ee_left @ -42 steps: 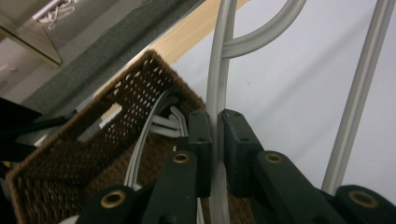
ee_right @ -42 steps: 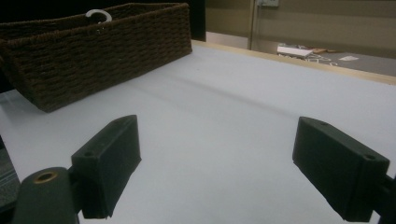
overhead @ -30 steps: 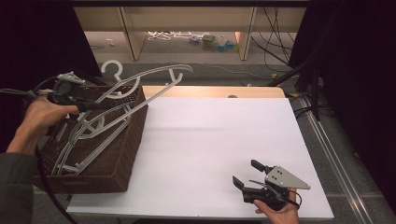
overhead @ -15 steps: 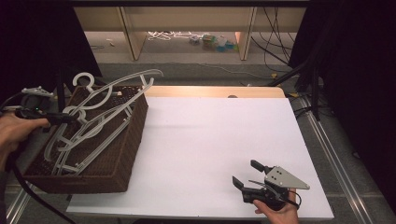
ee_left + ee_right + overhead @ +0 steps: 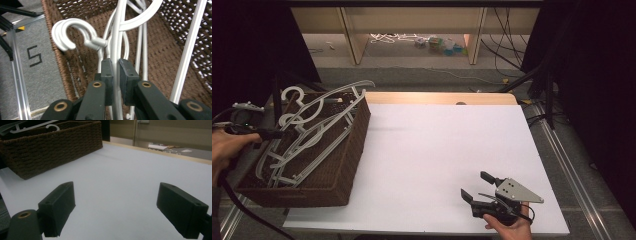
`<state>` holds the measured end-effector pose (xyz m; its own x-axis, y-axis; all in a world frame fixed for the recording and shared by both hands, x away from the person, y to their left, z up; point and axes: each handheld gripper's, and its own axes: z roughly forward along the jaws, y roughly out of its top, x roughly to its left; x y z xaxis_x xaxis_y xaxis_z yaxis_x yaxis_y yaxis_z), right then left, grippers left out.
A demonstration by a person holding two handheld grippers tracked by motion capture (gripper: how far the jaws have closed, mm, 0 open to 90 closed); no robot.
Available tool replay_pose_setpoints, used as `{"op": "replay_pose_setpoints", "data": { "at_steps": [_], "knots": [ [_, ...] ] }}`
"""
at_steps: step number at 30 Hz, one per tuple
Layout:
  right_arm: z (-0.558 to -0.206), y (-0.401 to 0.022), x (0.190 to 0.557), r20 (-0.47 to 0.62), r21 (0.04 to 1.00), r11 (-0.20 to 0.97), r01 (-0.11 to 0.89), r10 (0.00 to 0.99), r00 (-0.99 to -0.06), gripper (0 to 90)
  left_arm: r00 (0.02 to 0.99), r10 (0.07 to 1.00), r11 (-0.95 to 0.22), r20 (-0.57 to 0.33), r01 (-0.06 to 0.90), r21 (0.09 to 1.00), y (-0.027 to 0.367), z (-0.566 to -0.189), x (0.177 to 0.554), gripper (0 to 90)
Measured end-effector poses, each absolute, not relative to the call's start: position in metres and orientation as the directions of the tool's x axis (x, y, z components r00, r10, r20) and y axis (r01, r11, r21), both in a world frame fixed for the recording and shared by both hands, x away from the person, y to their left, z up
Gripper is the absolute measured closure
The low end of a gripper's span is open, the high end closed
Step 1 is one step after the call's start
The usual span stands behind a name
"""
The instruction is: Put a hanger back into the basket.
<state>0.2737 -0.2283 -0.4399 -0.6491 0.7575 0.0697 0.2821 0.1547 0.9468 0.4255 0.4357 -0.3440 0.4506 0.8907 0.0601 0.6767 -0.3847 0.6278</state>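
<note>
A brown wicker basket (image 5: 339, 167) stands at the table's left edge with several white plastic hangers (image 5: 314, 127) piled in it, their hooks over its far left corner. My left gripper (image 5: 278, 134) reaches in from the left and is shut on the neck of one white hanger (image 5: 116, 45), just below its hook (image 5: 72, 27); the basket's weave (image 5: 162, 62) lies beneath. My right gripper (image 5: 474, 184) rests low near the table's front right, open, with nothing between its jaws (image 5: 115, 202). From there the basket (image 5: 50, 147) stands far off to the left.
The white tabletop (image 5: 437, 145) stretches between the basket and the right gripper. A wooden strip (image 5: 442, 98) runs along its far edge. A metal rail (image 5: 17, 82) and grey floor lie just left of the basket. Shelving legs and cables stand beyond the table.
My left gripper has moved left and down with the hanger, which now lies lower among the others in the basket. The right gripper has not moved.
</note>
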Motion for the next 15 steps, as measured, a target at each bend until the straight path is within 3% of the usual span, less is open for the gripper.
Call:
{"op": "replay_pose_setpoints", "data": {
  "at_steps": [15],
  "knots": [
    [-0.441, -0.227, 0.274, 0.072, 0.948, 0.149, 0.280, 0.759, -0.647, 15.9, 0.389, 0.920, -0.339, 0.049, 0.725, 0.599, 0.457, -0.359, 0.419, 82.3]
  ]
}}
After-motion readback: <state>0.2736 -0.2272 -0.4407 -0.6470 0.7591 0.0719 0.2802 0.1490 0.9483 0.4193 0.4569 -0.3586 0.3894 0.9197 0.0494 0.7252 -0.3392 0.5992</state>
